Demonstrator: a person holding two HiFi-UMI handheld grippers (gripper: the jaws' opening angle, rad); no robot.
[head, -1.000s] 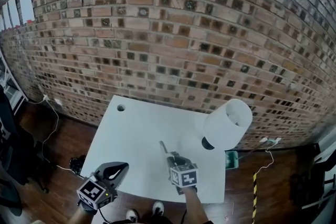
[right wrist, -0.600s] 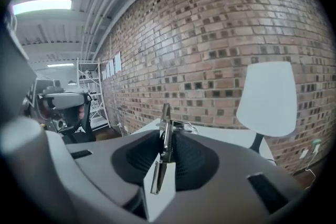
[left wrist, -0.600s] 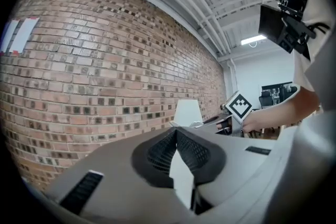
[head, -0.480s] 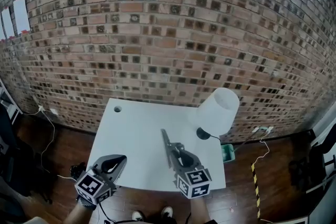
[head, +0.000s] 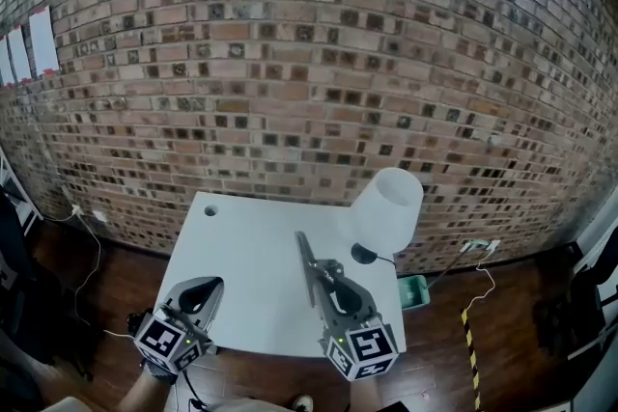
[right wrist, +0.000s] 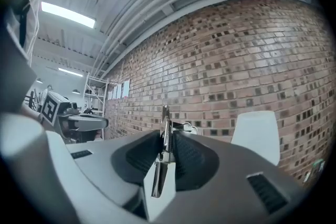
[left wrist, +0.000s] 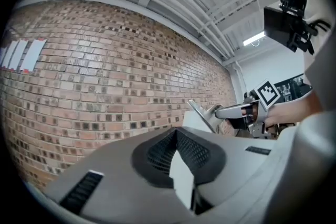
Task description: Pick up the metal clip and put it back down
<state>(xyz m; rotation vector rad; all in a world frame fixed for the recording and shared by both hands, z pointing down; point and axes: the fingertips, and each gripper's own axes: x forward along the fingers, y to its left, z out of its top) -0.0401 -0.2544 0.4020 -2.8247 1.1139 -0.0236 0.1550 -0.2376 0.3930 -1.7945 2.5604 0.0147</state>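
The metal clip [head: 308, 267], a long thin silver piece, is held up above the white table [head: 246, 251] with my right gripper [head: 324, 283] shut on its lower end. In the right gripper view the clip [right wrist: 165, 128] stands edge-on between the pads and points at the brick wall. My left gripper [head: 206, 286] hovers at the table's near left corner, jaws together and nothing in them. From the left gripper view, beyond its own tip [left wrist: 177, 139], the clip [left wrist: 201, 115] and the right gripper [left wrist: 237, 111] show at the right.
A white lamp [head: 386, 207] stands at the table's far right corner, close to the clip's right. A brick wall [head: 309, 63] runs behind the table. There is a cable hole [head: 210, 209] at the far left corner. A green bin [head: 412, 290] sits on the wooden floor to the right.
My right gripper has risen with the clip and drawn back toward the near edge, so the clip now looks longer and higher. The left gripper has barely moved.
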